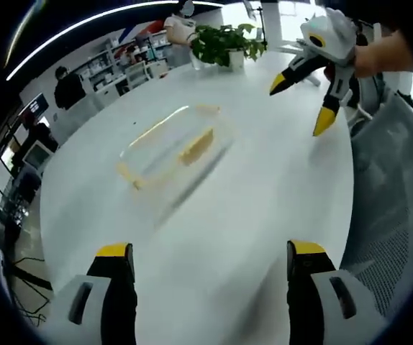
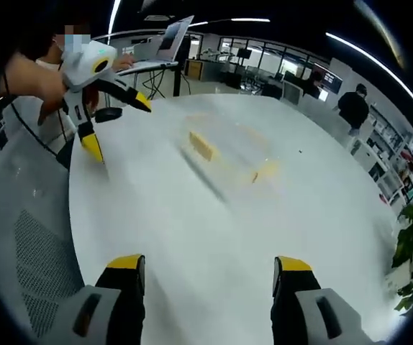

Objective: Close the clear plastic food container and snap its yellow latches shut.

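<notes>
I see a wide white desk (image 1: 264,208) with plenty of bare surface on all sides of the work. At its far end stands a potted plant (image 1: 224,44), well apart from everything I need. A mesh chair (image 1: 393,215) sits just off the desk's near edge on my right side, so I would keep my elbows clear of it.

The clear container (image 1: 174,147) lies flat near the middle of the desk, blurred by motion; I can make out yellow latches (image 1: 196,147) along its sides, but I cannot tell whether the lid is seated or any latch is snapped.

My left claw (image 1: 210,262) is spread open and holds nothing, hovering short of the container. My right claw (image 2: 210,269) is likewise open and empty; from the left gripper view it (image 1: 303,100) hangs in the air above the desk beyond the container.

I judge this the approach step: both claws need to come down onto the container, 1 steadying, 1 pressing a latch.
</notes>
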Demonstrator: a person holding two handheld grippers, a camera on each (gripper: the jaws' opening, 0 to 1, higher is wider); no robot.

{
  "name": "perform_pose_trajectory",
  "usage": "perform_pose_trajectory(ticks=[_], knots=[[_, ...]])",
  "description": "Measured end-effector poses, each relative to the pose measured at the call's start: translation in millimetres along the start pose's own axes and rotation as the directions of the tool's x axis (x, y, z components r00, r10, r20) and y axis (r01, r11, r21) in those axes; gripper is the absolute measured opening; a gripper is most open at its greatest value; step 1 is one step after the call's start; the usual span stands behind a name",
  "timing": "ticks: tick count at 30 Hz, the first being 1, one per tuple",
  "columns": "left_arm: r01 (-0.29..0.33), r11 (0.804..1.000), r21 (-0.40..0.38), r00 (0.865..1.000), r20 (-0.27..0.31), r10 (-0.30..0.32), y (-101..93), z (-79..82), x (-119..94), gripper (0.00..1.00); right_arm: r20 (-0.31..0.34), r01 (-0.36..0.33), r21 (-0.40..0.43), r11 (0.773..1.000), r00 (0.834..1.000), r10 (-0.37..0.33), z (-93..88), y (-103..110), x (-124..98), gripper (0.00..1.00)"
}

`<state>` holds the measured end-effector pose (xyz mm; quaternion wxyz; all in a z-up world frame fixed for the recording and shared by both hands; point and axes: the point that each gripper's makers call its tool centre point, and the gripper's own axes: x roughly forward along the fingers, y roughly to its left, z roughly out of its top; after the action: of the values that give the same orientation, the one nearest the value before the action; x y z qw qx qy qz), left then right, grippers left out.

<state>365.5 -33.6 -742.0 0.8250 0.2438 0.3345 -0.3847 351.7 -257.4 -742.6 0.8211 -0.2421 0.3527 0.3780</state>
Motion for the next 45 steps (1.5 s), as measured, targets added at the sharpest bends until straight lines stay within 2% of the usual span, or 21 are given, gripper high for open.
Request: perform_pose_trajectory(ticks=[6,8,13,21,30,33,40,43,45], knots=[[-0.017,0.999,-0.032,1.000,0.009,0.018,-1.4,-8.5,-10,0.83,0.028,0.029,0.027,0.999,0.999,-0.029,-9.1,7,-11,0.71],[-0.023,0.998,-0.052,0.999,0.023,0.024,-2.8,-10.7,-15,0.81,0.043,0.040,0.042,0.998,0.998,-0.042,-11.3,7,-15,0.71],[-0.039,0.995,-0.096,0.997,0.067,0.045,-7.7,-13.3,-24,0.84,0.077,0.057,0.065,0.996,0.995,-0.062,-16.7,9,-26,0.71],[-0.063,0.990,-0.125,0.994,0.079,0.073,-16.3,-23.2,-34,0.84,0.116,0.067,0.087,0.994,0.990,-0.077,-22.2,15,-39,0.71],[-0.075,0.984,-0.159,0.988,0.121,0.095,-32.0,-30.0,-47,0.83,0.171,0.084,0.099,0.992,0.980,-0.100,-29.3,23,-56,0.71],[-0.099,0.982,-0.163,0.987,0.108,0.117,-32.9,-34.6,-51,0.82,0.181,0.085,0.106,0.991,0.978,-0.103,-31.8,26,-61,0.71],[-0.123,0.958,-0.260,0.964,0.196,0.177,-32.9,-24.2,-59,0.84,0.209,0.092,0.146,0.985,0.970,-0.122,-35.7,34,-70,0.72],[-0.125,0.950,-0.286,0.961,0.202,0.188,-33.1,-23.3,-59,0.83,0.209,0.087,0.159,0.983,0.971,-0.119,-37.2,36,-70,0.72],[-0.137,0.951,-0.277,0.965,0.179,0.192,-34.7,-27.7,-59,0.81,0.209,0.081,0.171,0.982,0.971,-0.117,-38.1,39,-70,0.72]])
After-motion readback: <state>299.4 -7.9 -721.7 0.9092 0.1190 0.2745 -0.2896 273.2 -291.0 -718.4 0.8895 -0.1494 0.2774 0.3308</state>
